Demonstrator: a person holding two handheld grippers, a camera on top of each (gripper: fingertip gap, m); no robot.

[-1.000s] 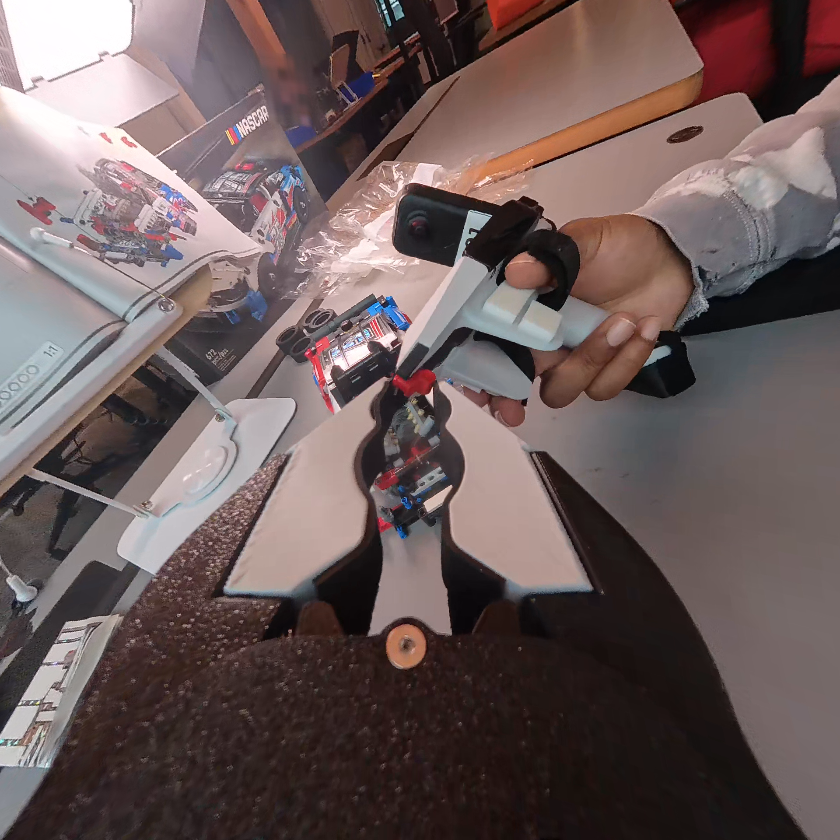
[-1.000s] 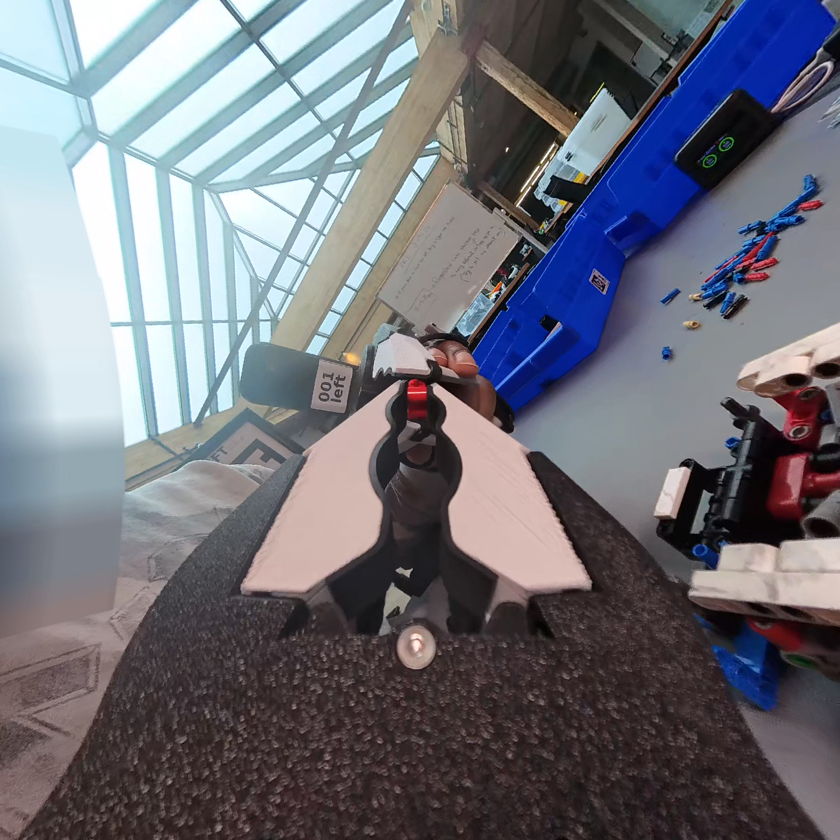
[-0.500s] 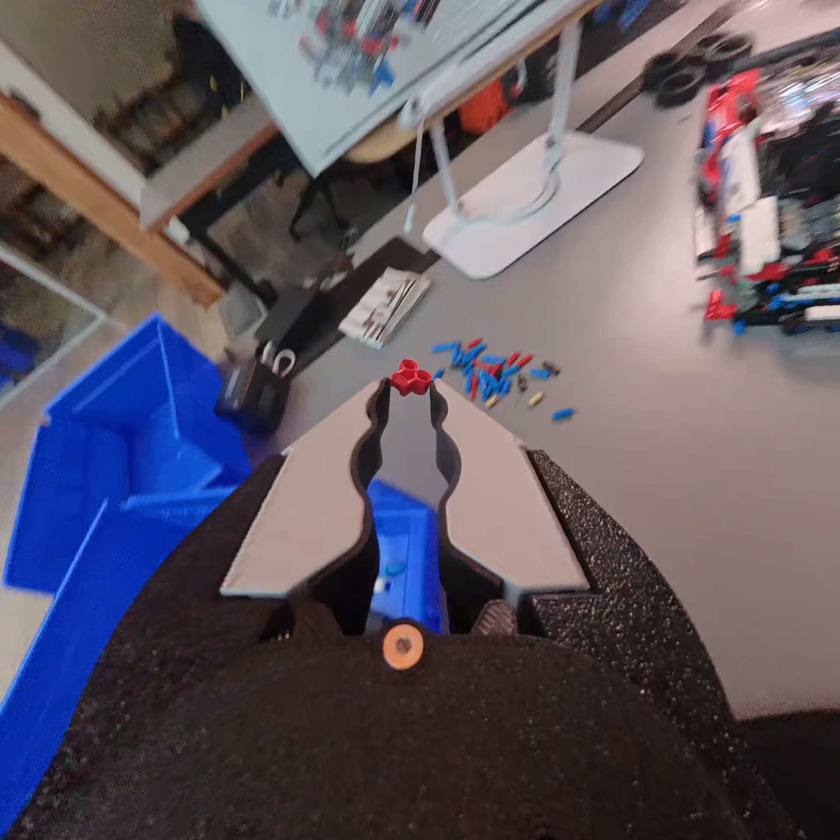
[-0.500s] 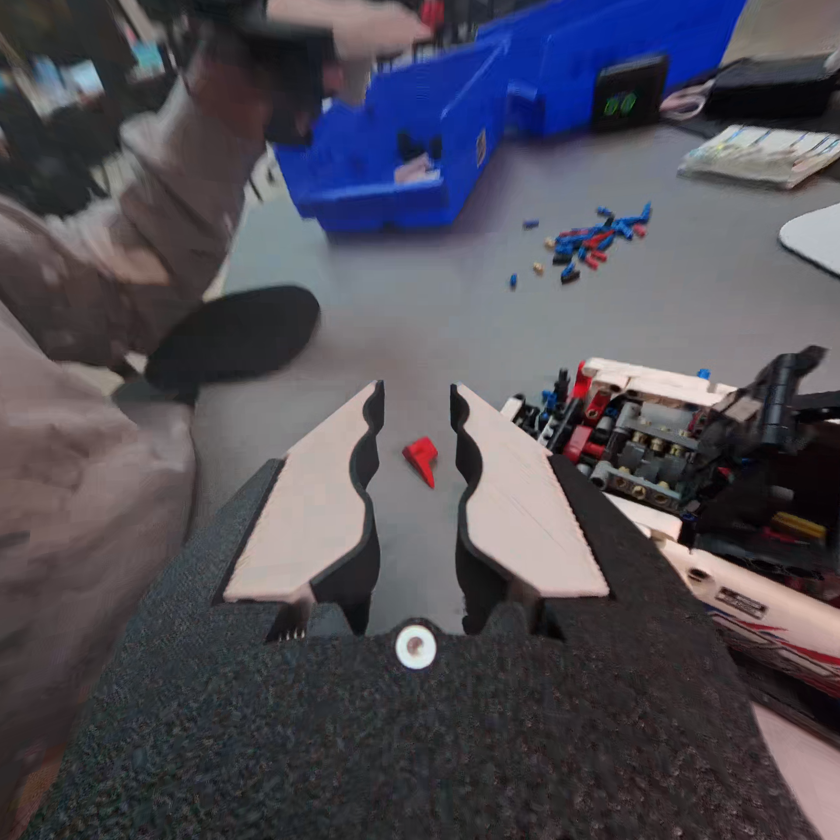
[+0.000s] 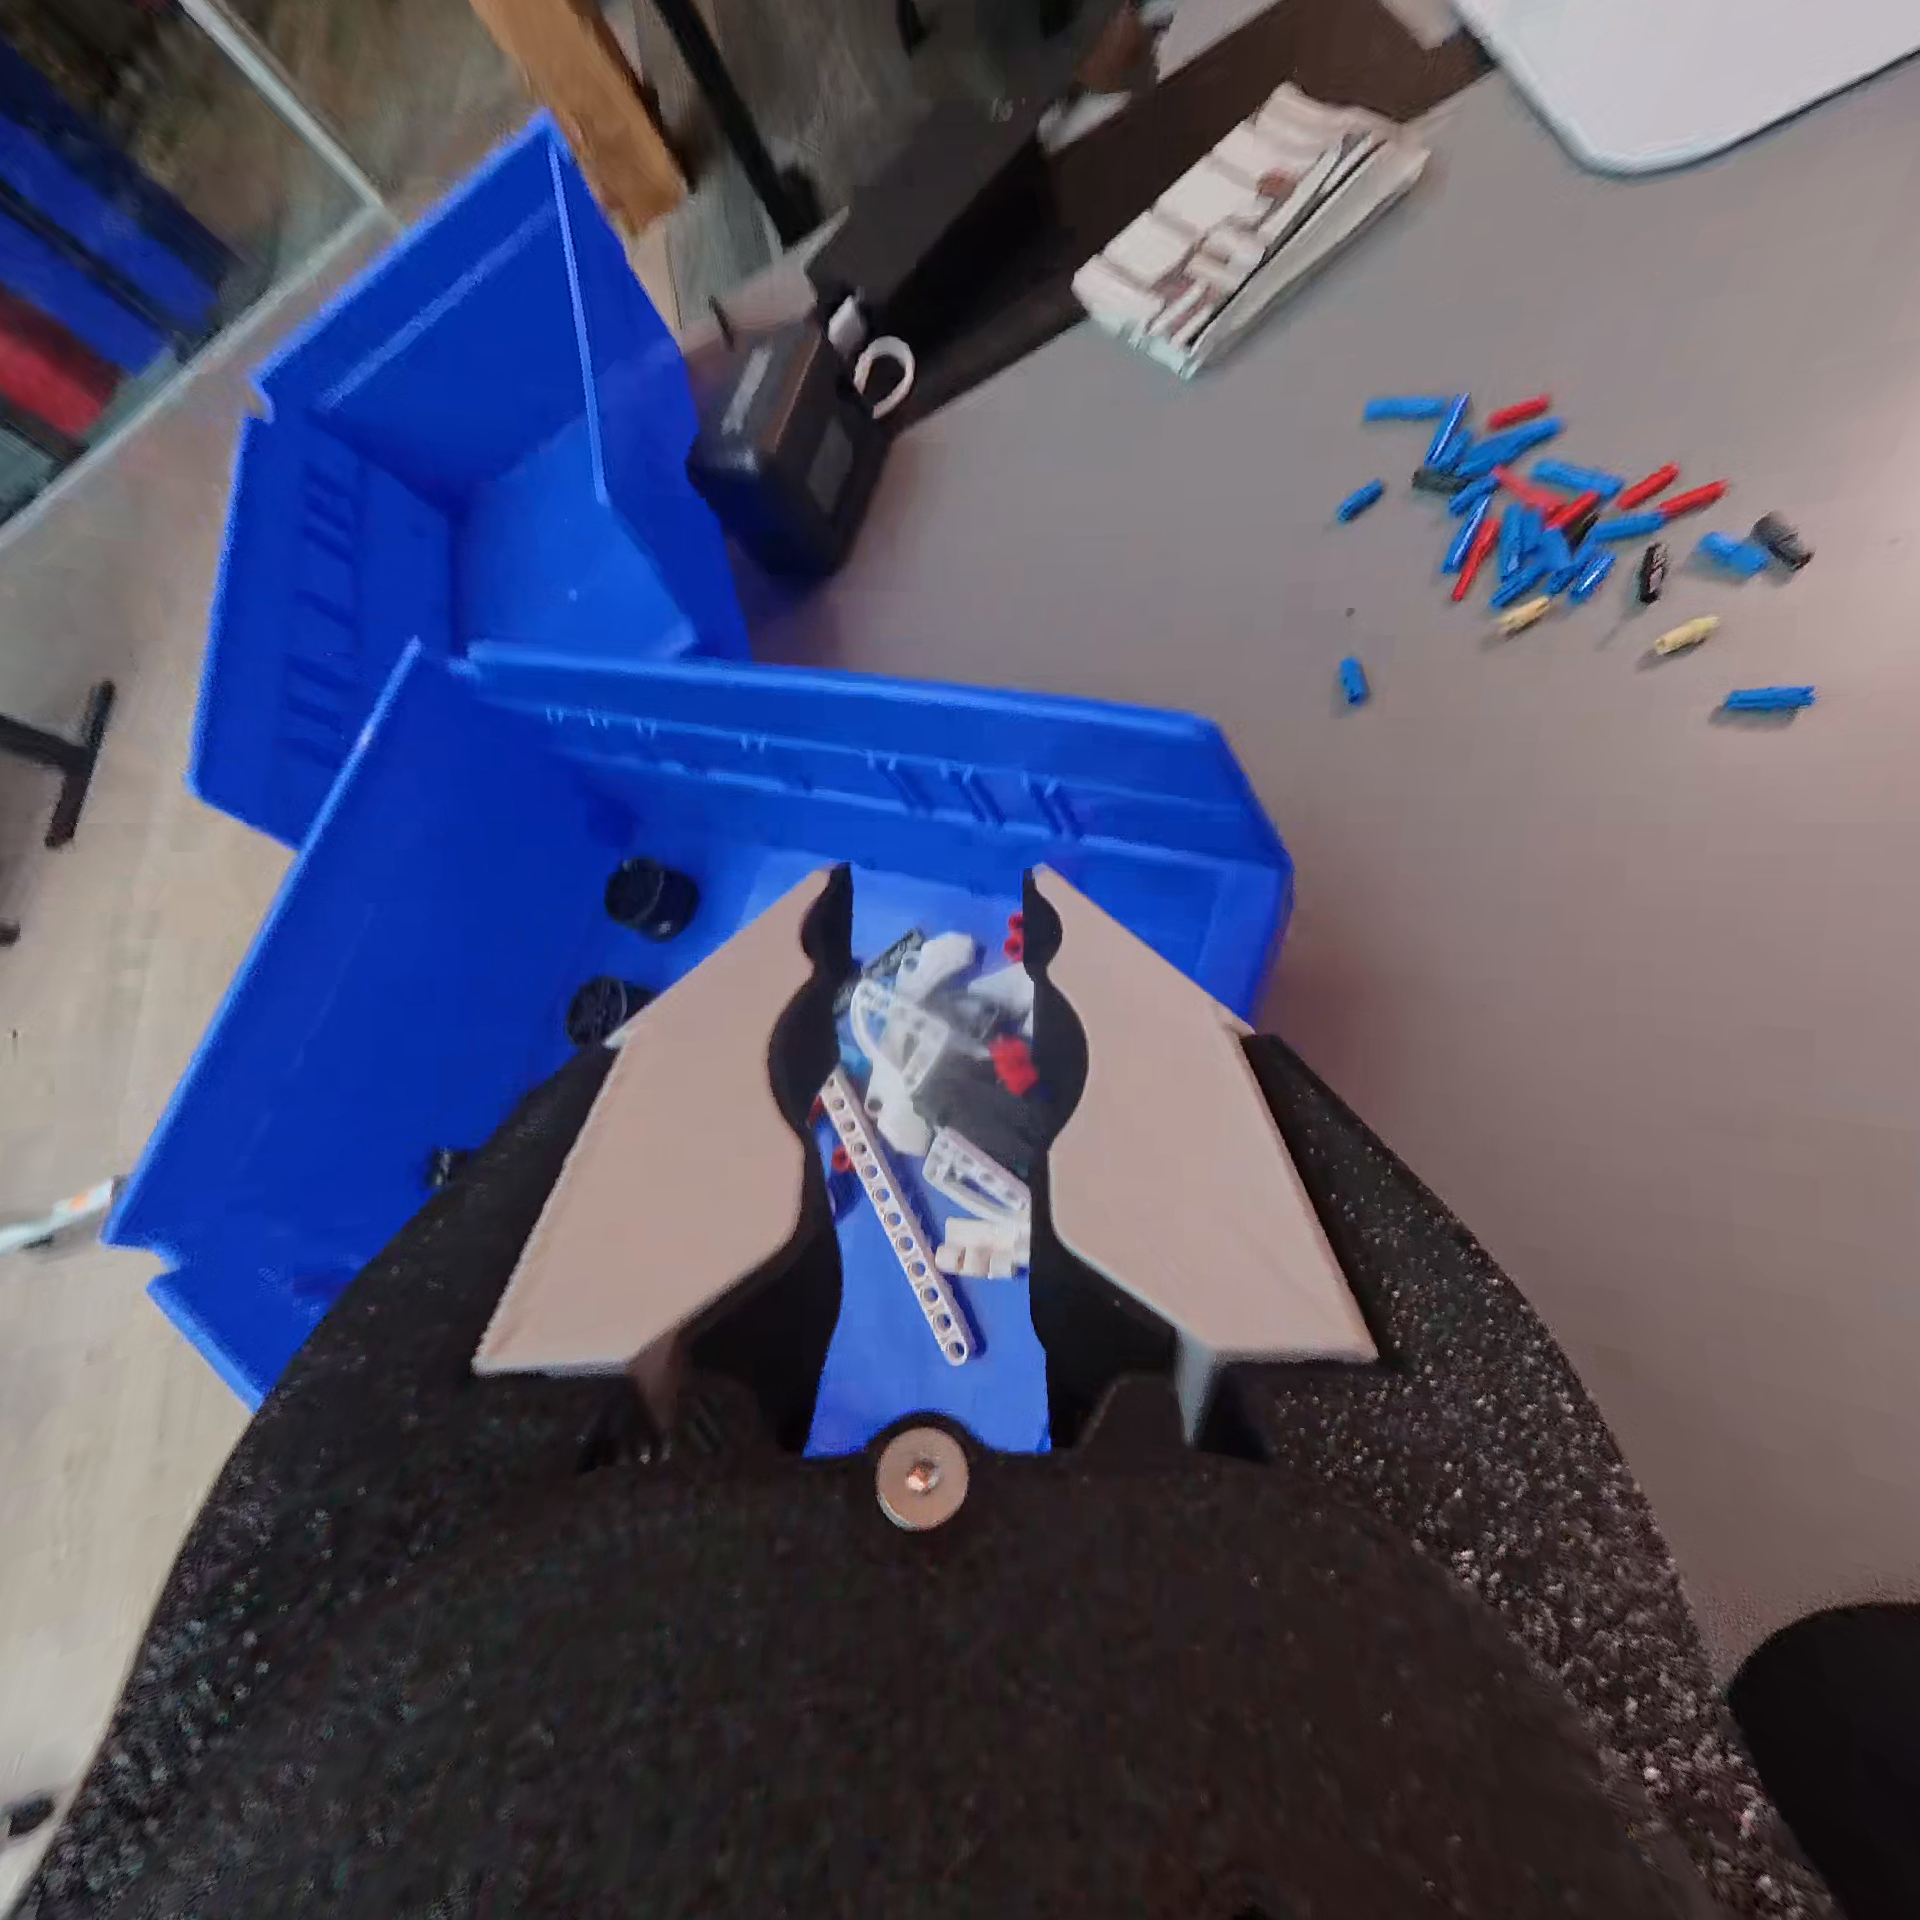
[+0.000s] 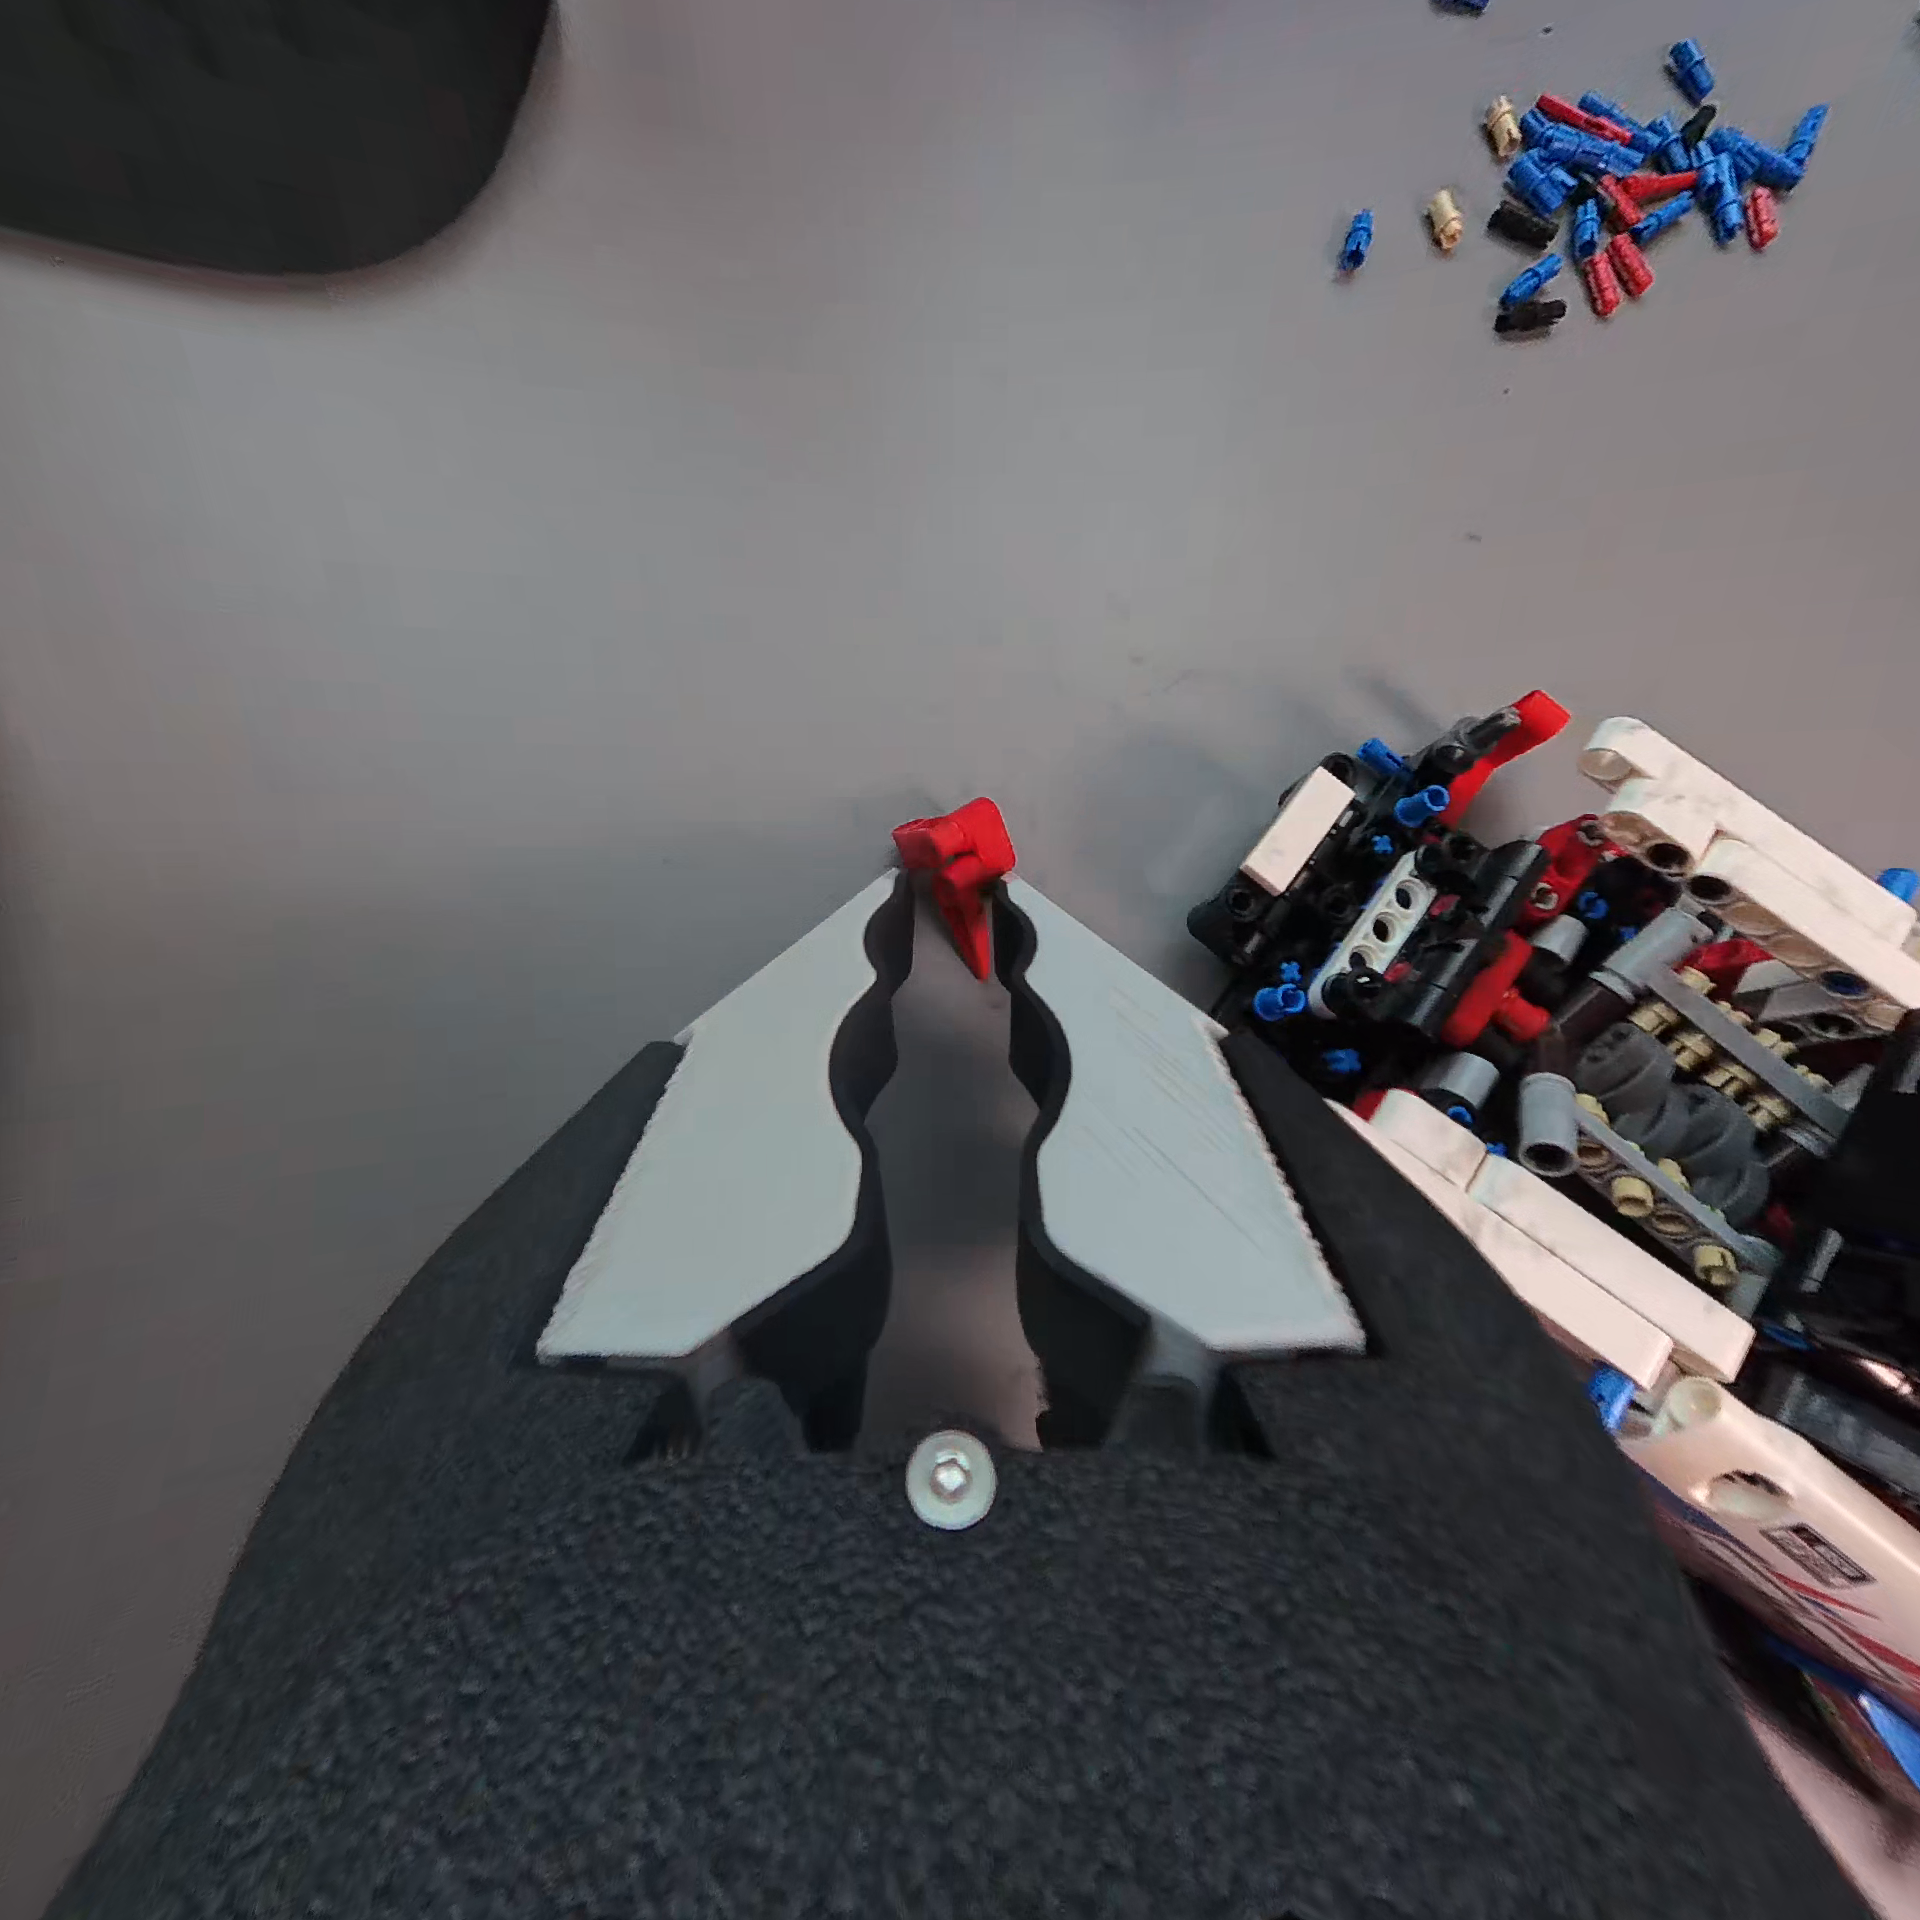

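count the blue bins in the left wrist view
2. The near blue bin lies under the open left gripper and holds loose white, black and red pieces. The far blue bin stands behind it, toward the upper left. More may lie outside the frame.

Glossy plastic blue bin point(image 5: 436, 935); matt grey tabletop point(image 6: 727, 520).

Grey fingers point(image 6: 727, 1122), black speckled body

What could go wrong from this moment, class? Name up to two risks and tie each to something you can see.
1. The right gripper pinches the red piece only at its very fingertips, so it may slip or twist out.
2. The left gripper hangs open over the blue bin of loose parts; lowered blind, it might grab several pieces together.
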